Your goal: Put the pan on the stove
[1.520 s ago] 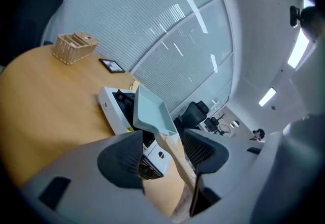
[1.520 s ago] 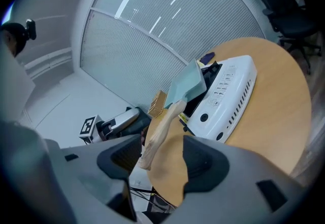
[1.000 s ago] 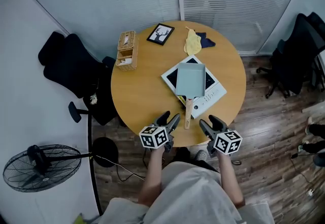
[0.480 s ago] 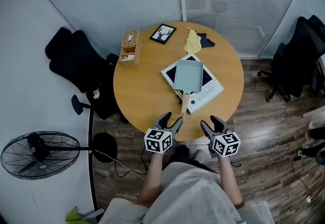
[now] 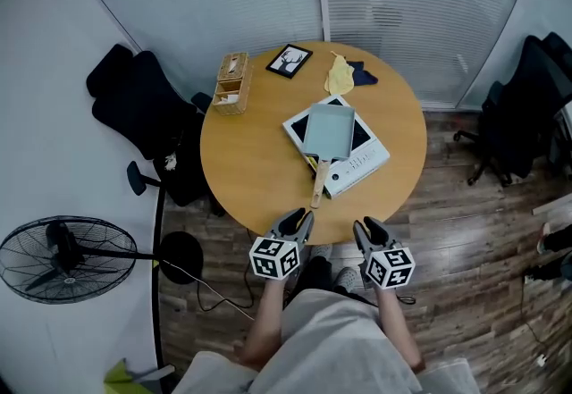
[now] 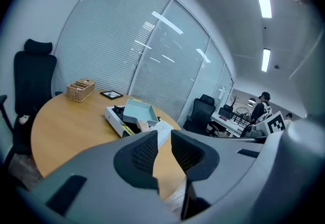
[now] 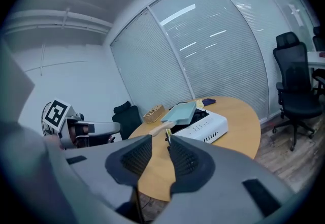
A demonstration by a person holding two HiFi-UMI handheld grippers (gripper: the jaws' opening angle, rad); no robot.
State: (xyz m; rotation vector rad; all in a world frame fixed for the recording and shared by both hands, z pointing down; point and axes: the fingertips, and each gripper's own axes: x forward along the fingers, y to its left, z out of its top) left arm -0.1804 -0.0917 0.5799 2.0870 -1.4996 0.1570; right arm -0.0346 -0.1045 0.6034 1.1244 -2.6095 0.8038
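You are holding your left gripper [image 5: 294,225] and right gripper [image 5: 367,230] empty, jaws having just been closing to a narrow gap on nothing, while the pan [image 5: 329,130] is already sitting on the stove [image 5: 360,165] well ahead of both, so nothing is remaining

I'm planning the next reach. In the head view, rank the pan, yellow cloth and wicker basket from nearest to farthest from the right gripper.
From the right gripper, whose empty jaws have just been closing:
1. pan, on the stove, with its handle pointing toward the gripper.
2. yellow cloth, at the far edge of the table.
3. wicker basket, at the far left edge.
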